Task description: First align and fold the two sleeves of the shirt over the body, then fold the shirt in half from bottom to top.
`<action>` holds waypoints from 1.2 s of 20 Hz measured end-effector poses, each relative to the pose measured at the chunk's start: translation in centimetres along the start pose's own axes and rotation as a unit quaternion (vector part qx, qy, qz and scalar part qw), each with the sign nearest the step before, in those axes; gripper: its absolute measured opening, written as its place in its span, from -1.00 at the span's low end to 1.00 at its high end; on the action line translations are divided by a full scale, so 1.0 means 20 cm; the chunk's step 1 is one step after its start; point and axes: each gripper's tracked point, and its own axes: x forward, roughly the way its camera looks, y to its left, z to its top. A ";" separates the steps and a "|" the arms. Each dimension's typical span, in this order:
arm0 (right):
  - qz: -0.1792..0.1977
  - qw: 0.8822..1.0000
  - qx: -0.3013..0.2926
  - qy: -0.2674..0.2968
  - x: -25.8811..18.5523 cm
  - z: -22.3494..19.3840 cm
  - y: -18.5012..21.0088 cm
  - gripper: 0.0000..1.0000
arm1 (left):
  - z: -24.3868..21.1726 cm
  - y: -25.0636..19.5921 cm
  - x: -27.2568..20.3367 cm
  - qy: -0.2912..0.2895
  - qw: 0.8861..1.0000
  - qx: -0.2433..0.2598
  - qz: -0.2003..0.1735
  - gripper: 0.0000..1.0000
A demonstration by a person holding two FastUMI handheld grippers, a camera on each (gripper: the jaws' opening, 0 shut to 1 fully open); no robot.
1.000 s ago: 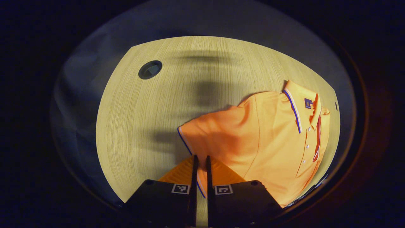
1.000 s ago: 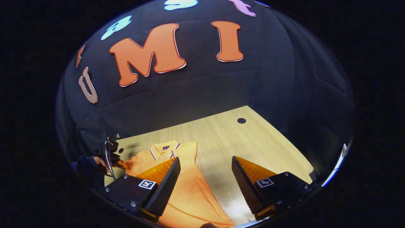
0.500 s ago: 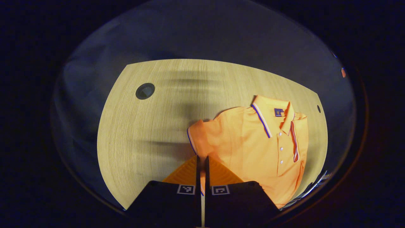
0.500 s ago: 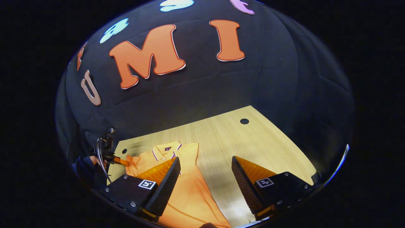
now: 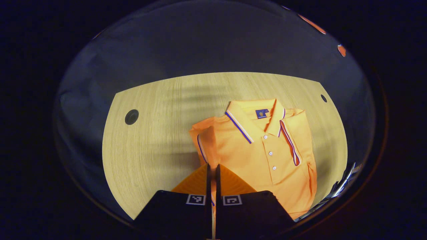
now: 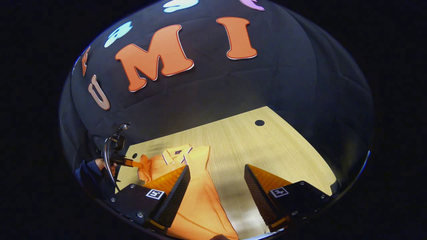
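Left gripper view puts the shirt (image 5: 263,153) at centre right of the frame, lying collar-up on the table (image 5: 156,140), its far sleeve apparently folded in already. At bottom centre our left gripper (image 5: 212,171) has its fingers pressed together on the cuff of the near sleeve (image 5: 204,146), which rises from the shoulder toward us. In the right gripper view our right gripper (image 6: 215,186) sits at the bottom with its fingers spread wide and holding nothing, the shirt's body passing under the left one. We judge the knit light, soft and limp: it will drape and wrinkle rather than hold a line, so the cuff edge is the sound place to pinch, and the hem corners later. Around it we see two round holes in the tabletop, well apart from the cloth, and nothing lies across the body where the sleeve should land.
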 end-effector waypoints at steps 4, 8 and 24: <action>0.006 1.000 0.001 0.007 0.02 -0.01 -0.07 0.97 | 0.02 -0.39 0.00 -0.015 0.997 0.023 -0.078 -0.29; 0.010 1.000 -0.002 -0.004 0.04 0.04 -0.10 0.97 | 0.08 -0.49 -0.10 -0.075 0.991 0.043 -0.098 0.29; 0.107 0.971 -0.122 -0.175 -0.02 0.36 0.25 0.97 | -0.03 -0.38 -1.10 -0.377 0.925 -0.016 0.038 0.97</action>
